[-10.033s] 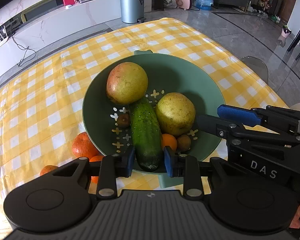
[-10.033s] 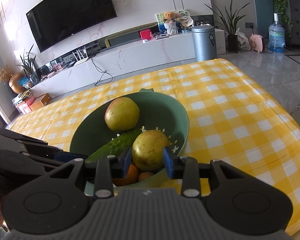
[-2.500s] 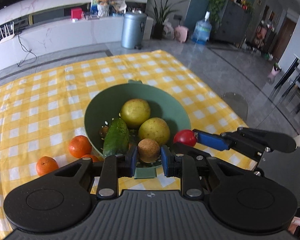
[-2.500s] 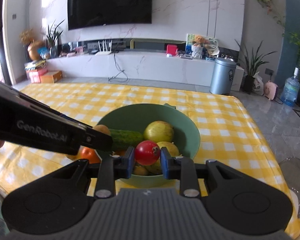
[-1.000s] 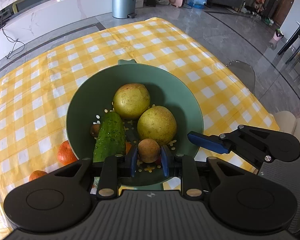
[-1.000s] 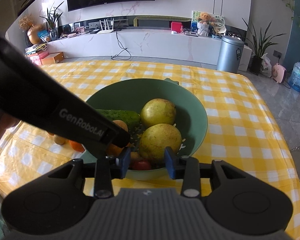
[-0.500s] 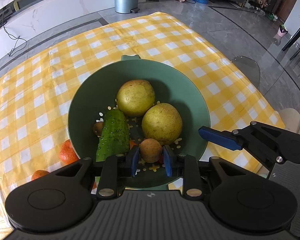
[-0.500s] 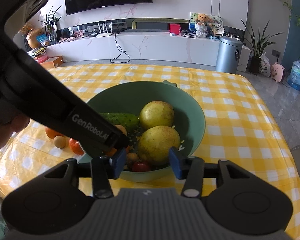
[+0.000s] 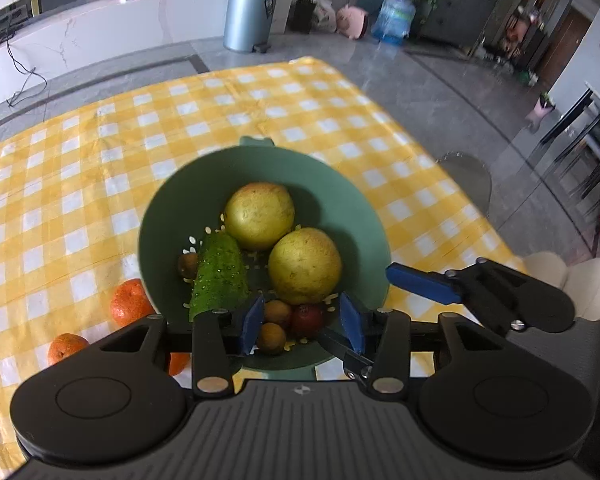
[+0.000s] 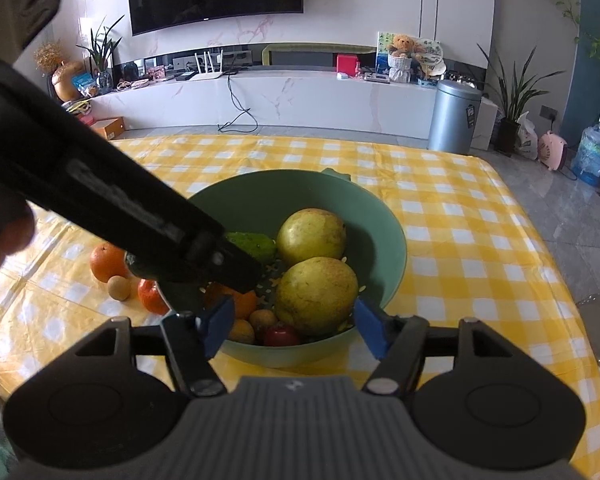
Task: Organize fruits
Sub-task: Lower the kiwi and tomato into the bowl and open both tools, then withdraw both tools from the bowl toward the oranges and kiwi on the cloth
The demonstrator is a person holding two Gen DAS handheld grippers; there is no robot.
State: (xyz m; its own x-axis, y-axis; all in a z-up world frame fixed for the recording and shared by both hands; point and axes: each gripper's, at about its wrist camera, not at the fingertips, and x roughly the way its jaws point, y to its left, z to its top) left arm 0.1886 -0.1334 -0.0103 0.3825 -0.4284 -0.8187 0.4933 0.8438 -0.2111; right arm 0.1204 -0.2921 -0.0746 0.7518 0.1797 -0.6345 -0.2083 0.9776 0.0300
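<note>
A green colander bowl (image 9: 340,192) (image 10: 384,220) sits on the yellow checked tablecloth. It holds two large yellow-green fruits (image 9: 259,216) (image 9: 305,266), a cucumber (image 9: 219,276), two small brown fruits (image 9: 271,338), a red tomato (image 9: 307,319) (image 10: 281,336) and an orange (image 10: 236,300). My left gripper (image 9: 302,324) is open and empty above the bowl's near rim. My right gripper (image 10: 294,326) is open and empty at the bowl's near edge. The left gripper's arm hides part of the bowl in the right wrist view.
Several oranges (image 9: 126,308) (image 9: 65,348) (image 10: 107,262) and a small brown fruit (image 10: 119,288) lie on the cloth left of the bowl. The table edge (image 9: 480,208) drops to the floor on the right, near a clear chair (image 9: 466,184).
My left gripper has opened and let go of the small brown fruit, which now lies in the bowl. My right gripper has opened wider and pulled back a little.
</note>
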